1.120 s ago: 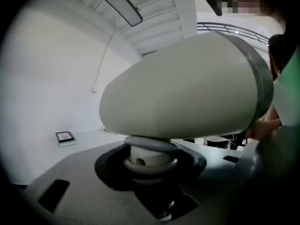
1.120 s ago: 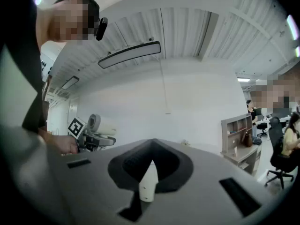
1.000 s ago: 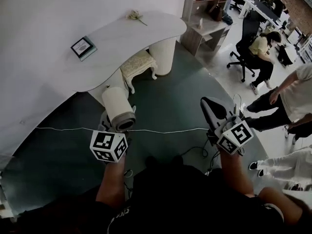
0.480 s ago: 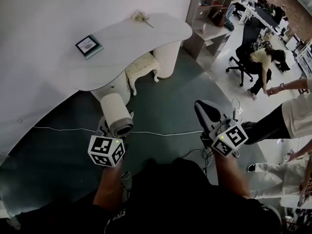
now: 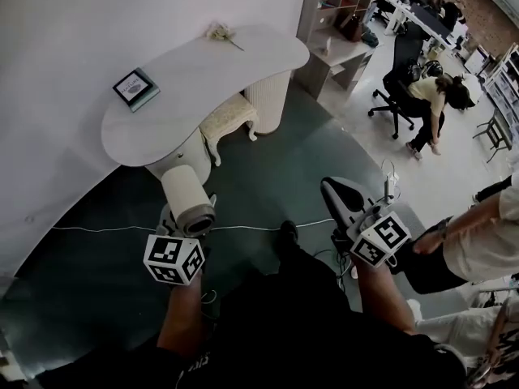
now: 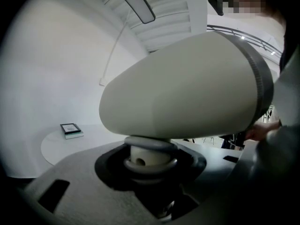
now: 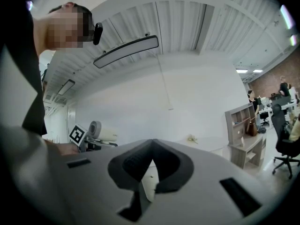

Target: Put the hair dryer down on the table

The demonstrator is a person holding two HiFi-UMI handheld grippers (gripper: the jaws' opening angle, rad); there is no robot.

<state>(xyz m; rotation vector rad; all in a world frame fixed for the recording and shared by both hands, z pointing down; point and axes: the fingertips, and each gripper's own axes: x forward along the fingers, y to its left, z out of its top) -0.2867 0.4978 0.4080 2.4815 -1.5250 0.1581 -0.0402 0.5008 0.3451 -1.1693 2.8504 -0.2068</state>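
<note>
A cream hair dryer [image 5: 186, 194] with a grey end ring stands up out of my left gripper [image 5: 185, 219], which is shut on its handle. In the left gripper view the dryer's body [image 6: 187, 88] fills the frame and its handle sits in the hollow of my left gripper [image 6: 150, 165]. The white curved table [image 5: 203, 71] lies ahead, beyond the dryer and apart from it. My right gripper [image 5: 339, 197] hangs at the right over the dark floor, shut with nothing in it. Seen in its own view, the right gripper [image 7: 150, 172] has its jaws together, and the dryer [image 7: 101, 134] shows at the left.
On the table lie a framed picture [image 5: 135, 86] and a small flower [image 5: 219, 31]. A cushioned stool [image 5: 229, 112] stands under its edge. A white cable [image 5: 243, 227] crosses the floor. Shelves [image 5: 336, 23], a seated person [image 5: 430, 96] and a standing person [image 5: 478, 233] are at the right.
Both grippers have shifted a little lower and leftward in the head view, the dryer still in the left one. The people at the right have moved.
</note>
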